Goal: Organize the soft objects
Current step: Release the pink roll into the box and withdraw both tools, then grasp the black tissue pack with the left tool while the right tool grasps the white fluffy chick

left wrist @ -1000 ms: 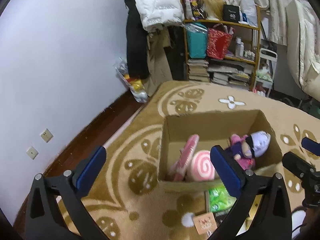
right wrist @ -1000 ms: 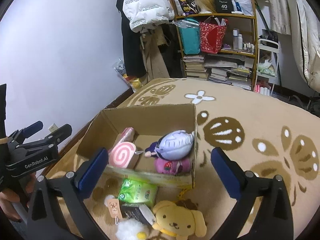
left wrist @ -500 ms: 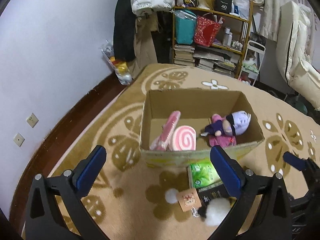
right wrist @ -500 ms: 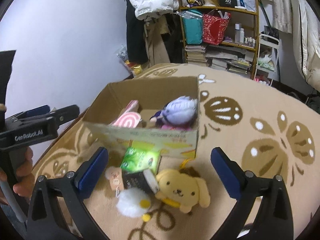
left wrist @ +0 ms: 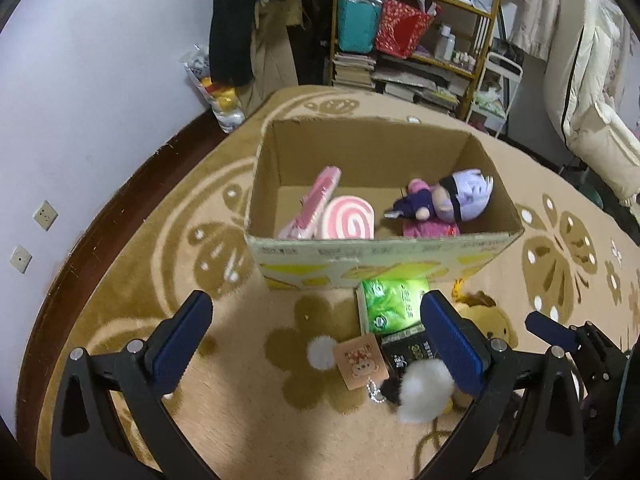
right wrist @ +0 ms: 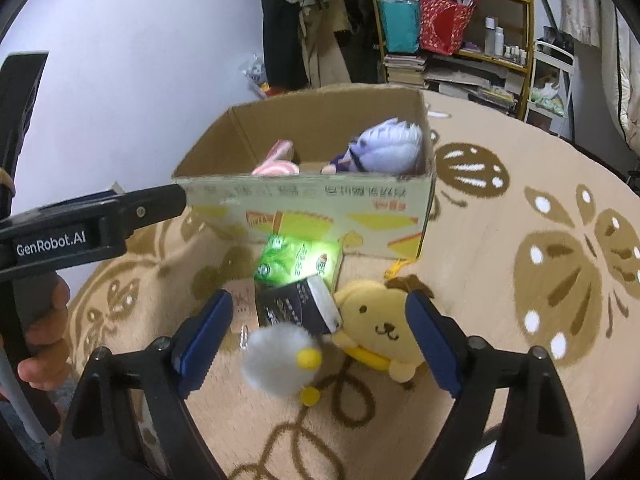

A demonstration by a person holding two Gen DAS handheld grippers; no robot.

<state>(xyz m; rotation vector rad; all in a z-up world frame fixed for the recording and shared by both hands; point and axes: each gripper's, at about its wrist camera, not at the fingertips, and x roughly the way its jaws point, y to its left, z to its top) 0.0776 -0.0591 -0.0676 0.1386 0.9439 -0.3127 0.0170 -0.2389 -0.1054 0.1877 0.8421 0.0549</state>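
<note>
Judging the job as partly done: finding three soft things already inside the cardboard box [left wrist: 380, 256], namely a pink swirl cushion [left wrist: 352, 222], a flat pink plush [left wrist: 316, 204] leaning beside it, and a purple-haired doll [left wrist: 452, 200] lying against the right wall

Counting what is left on the rug [left wrist: 160, 280] just in front of the box: a yellow dog plush [right wrist: 380, 324], a white pompom [right wrist: 280, 360] with yellow bits, a smaller white puff [left wrist: 322, 352], a tan bear tag [left wrist: 360, 362], a green packet [right wrist: 298, 258] touching the box front, and a dark packet [right wrist: 296, 308] lying partly over the green one

Holding the left gripper [left wrist: 314, 302] above the rug with jaws wide and nothing between them

Angling the right gripper [right wrist: 320, 300] down over the pile, its jaws closing from wide, pressing on nothing yet, with the pompom and the dog plush lying below and ahead between them; guessing one of those two as the next pick, without being able to tell which

Noting a thick beige rug with brown flower shapes, soft enough to let small items sink in a little, bordered by dark wooden floor [left wrist: 120, 208] and a pale wall carrying two sockets [left wrist: 45, 215]

Noting a crowded shelf [left wrist: 420, 40] of bags, books and bottles at the back, with hanging coats beside it and pale bedding at the far right
</note>
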